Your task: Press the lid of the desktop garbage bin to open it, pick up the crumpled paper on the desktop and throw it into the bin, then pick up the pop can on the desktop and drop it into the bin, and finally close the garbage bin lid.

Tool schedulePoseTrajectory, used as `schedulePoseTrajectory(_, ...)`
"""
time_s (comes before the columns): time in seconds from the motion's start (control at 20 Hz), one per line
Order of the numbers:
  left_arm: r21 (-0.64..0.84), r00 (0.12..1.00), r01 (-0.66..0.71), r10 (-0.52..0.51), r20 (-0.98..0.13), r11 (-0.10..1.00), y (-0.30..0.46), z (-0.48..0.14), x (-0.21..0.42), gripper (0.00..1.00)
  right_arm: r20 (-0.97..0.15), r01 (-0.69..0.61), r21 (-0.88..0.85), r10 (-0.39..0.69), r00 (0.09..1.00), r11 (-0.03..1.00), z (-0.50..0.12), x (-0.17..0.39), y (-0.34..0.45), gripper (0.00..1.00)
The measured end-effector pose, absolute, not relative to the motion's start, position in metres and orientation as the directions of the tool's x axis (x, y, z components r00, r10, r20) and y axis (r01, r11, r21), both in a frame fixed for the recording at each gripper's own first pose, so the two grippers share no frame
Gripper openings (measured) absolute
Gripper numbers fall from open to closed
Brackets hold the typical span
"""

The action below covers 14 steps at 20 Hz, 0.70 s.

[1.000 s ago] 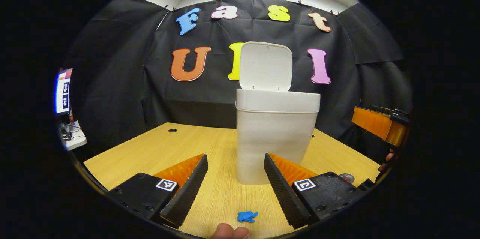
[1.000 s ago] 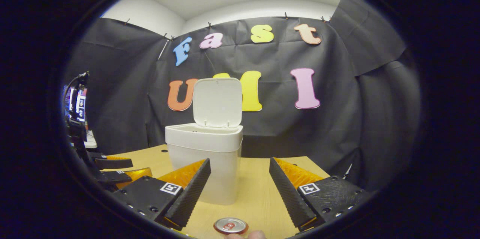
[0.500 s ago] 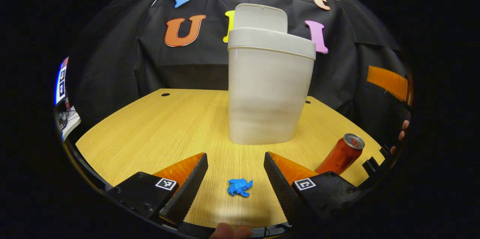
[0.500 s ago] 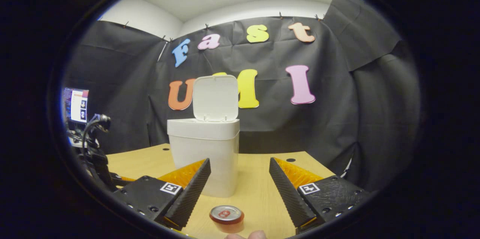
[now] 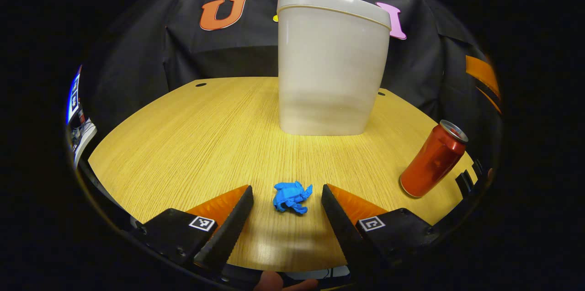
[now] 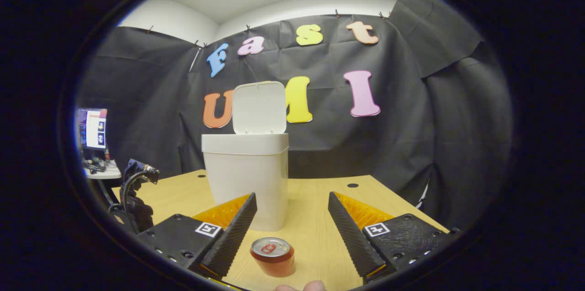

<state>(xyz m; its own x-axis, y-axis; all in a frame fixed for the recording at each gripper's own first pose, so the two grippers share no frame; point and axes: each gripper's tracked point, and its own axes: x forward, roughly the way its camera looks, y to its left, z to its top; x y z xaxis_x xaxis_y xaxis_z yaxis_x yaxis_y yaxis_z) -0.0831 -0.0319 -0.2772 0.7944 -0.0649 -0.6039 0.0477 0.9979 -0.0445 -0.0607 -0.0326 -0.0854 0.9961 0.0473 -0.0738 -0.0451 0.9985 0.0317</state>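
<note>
We are looking at a wooden desktop (image 5: 192, 135) with a pale, straight grain. A tall, smooth white plastic bin (image 5: 331, 67) is standing upright on it, its rounded lid (image 6: 259, 107) tipped up and open. In the left gripper view, a small, tightly crumpled blue paper (image 5: 291, 197) is lying on the wood in front of the bin. Our left gripper (image 5: 285, 213) is hovering low with its ridged fingers spread wide, the paper sitting between the fingertips without either one touching it. A shiny red pop can (image 5: 433, 158), cylindrical with a silver top, is standing to the right, apart from the bin and the paper. In the right gripper view, we are holding our right gripper (image 6: 292, 227) released, level and facing the bin, fingers parted, with the can (image 6: 272, 256) standing between and just below them, untouched. A fingertip (image 6: 314, 286) is showing at the bottom edge.
</note>
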Motion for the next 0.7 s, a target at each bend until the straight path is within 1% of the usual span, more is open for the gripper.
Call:
schedulePoseTrajectory(0.1, -0.011, 0.808, 0.063, -0.057, -0.586, 0.998, -0.033, -0.278, -0.083, 0.98, -0.077, -0.036, 0.027, 0.038, 0.996, 0.999, -0.088, -0.061, -0.036, 0.97)
schedulePoseTrajectory(0.25, 0.011, 0.820, 0.081, -0.060, -0.569, 0.997, -0.038, -0.281, -0.091, 0.93, -0.078, -0.037, 0.025, 0.038, 0.996, 0.999, -0.089, -0.062, -0.034, 0.97)
schedulePoseTrajectory(0.35, 0.008, 0.826, 0.080, -0.062, -0.561, 0.997, -0.039, -0.281, -0.090, 0.86, -0.072, -0.042, 0.010, 0.043, 0.996, 0.999, -0.089, -0.065, -0.033, 0.97)
schedulePoseTrajectory(0.55, 0.012, 0.838, 0.085, -0.065, -0.542, 0.996, -0.041, -0.281, -0.089, 0.75, -0.072, -0.045, 0.012, 0.046, 0.996, 0.999, -0.091, -0.067, -0.033, 0.97)
schedulePoseTrajectory(0.6, 0.015, 0.841, 0.087, -0.066, -0.537, 0.996, -0.039, -0.280, -0.088, 0.79, -0.073, -0.049, 0.017, 0.050, 0.996, 0.999, -0.092, -0.068, -0.031, 0.97)
schedulePoseTrajectory(0.65, 0.016, 0.846, 0.090, -0.068, -0.529, 0.996, -0.038, -0.279, -0.089, 0.73, -0.078, -0.049, 0.014, 0.050, 0.996, 0.999, -0.093, -0.068, -0.030, 0.97)
schedulePoseTrajectory(0.7, 0.016, 0.849, 0.093, -0.071, -0.524, 0.996, -0.037, -0.279, -0.090, 0.65, -0.086, -0.052, 0.007, 0.053, 0.995, 0.999, -0.097, -0.067, -0.029, 0.97)
